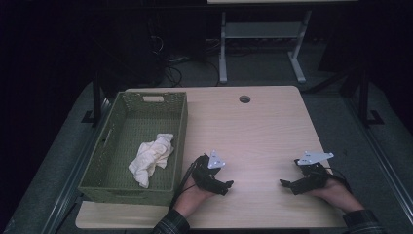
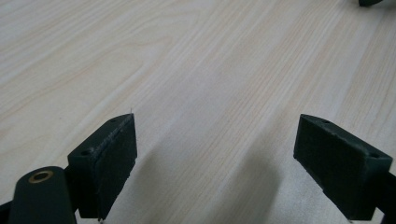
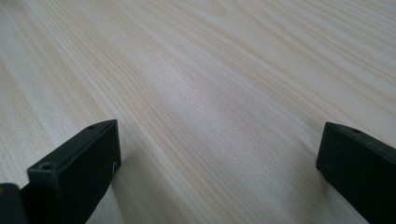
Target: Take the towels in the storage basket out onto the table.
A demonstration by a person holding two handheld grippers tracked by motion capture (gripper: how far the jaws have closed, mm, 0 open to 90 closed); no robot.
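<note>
A green woven basket [image 1: 180, 131] stands on the left part of the wooden table [image 1: 253, 131]. Inside it lies a crumpled white cloth [image 1: 152, 157]. My left gripper [image 1: 225, 187] rests on the table just right of the basket, near the front edge, pointing right. Its jaws stand wide apart over bare wood [image 2: 215, 140], holding nothing. My right gripper [image 1: 287, 186] rests near the front right of the table, pointing left toward the other one. Its jaws are also spread wide over bare wood [image 3: 219, 144].
A round cable hole [image 1: 244, 99] sits near the table's far edge. Beyond the table stand a white desk frame [image 1: 223, 48] and cables on the dark floor. A dark tip of the right gripper [image 2: 373, 2] shows at the top right of the left gripper view.
</note>
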